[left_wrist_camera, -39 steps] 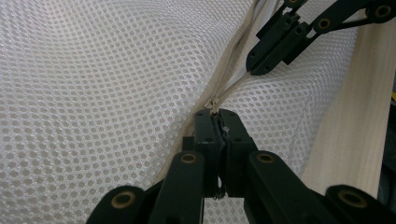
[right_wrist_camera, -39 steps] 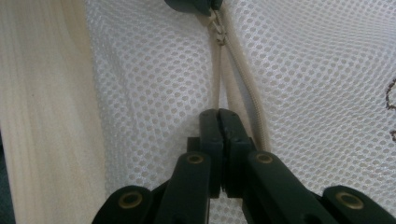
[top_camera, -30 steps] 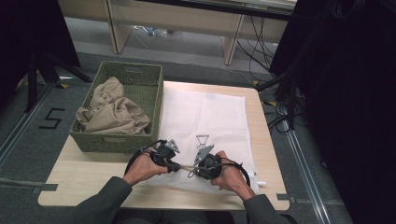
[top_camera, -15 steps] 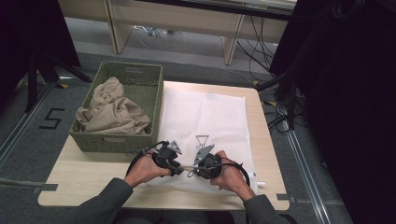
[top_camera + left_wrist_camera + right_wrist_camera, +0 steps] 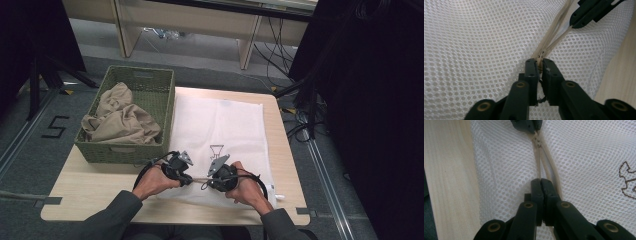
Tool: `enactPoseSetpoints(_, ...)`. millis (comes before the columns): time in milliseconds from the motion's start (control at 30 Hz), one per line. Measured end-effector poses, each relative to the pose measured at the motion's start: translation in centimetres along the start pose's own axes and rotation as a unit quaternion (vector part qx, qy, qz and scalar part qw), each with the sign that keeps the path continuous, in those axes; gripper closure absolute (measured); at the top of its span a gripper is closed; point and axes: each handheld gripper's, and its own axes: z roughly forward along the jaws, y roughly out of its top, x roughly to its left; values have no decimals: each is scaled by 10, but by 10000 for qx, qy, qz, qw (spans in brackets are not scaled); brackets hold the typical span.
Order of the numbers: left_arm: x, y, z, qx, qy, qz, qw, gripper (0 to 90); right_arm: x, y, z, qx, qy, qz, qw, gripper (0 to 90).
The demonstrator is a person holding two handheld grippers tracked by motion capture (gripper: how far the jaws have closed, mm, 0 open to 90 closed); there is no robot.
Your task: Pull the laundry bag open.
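Observation:
A white mesh bag (image 5: 220, 125) lies flat on the wooden table (image 5: 90, 185), its beige zipper (image 5: 539, 160) running along the near edge. My left gripper (image 5: 187, 177) (image 5: 540, 63) is shut on the zipper's pull (image 5: 539, 60). Just to its right, my right gripper (image 5: 209, 181) (image 5: 541, 182) is shut on the zipper's tape, jaws pressed together. The two grippers face each other a short way apart, and behind the pull the zipper's two sides (image 5: 556, 37) stand parted. In the left gripper view the right gripper's jaws sit at the upper right; in the right gripper view the left gripper's jaws sit at the top.
A green woven basket (image 5: 167, 115) holding crumpled beige cloth (image 5: 120, 125) stands on the table's left half, touching the bag's left edge. A dark printed mark (image 5: 216, 150) sits on the bag. Cables (image 5: 300, 125) lie on the floor to the right.
The left gripper has edged very slightly to the right along the zipper. The right gripper has held its place.

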Motion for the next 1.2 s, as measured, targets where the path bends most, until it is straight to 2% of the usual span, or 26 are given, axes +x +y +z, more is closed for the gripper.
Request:
enactPoseSetpoints(67,-3,1,2,65,107,109,9999,654,0,0,0,2,-2,5,10000,900)
enactPoseSetpoints(100,-3,2,3,146,145,227,9995,644,0,0,0,6,4,-1,10000,900)
enactPoseSetpoints(133,-4,3,4,206,198,317,9991,646,0,0,0,-16,8,-29,10000,900)
enactPoseSetpoints(200,-5,4,6,277,315,475,9980,710,0,1,0,-24,7,-22,10000,900)
enactPoseSetpoints(233,-4,4,6,267,323,492,9979,729,0,0,-1,-31,9,-15,10000,900)
enactPoseSetpoints(367,-5,7,7,329,328,772,9959,774,0,1,0,-14,10,-13,10000,900)
enactPoseSetpoints(633,-5,6,4,389,136,841,9956,808,1,0,3,142,77,50,9999,900)
enactPoseSetpoints(833,-7,7,2,545,116,1019,9932,809,3,1,4,201,56,70,9998,900)
enactPoseSetpoints(933,-6,7,0,547,105,1003,9934,809,3,2,4,200,37,60,9998,900)
enactPoseSetpoints(1000,-4,7,-3,480,97,910,9946,809,4,2,4,195,24,26,9998,900)
enactPoseSetpoints(1067,-5,10,-5,478,139,954,9942,809,5,2,5,237,6,21,9997,900)
enactPoseSetpoints(1100,-6,11,-5,497,113,982,9939,809,5,3,6,263,-14,0,9997,900)
enactPoseSetpoints(1200,-3,11,-6,441,54,888,9951,808,5,1,5,235,16,50,9997,900)
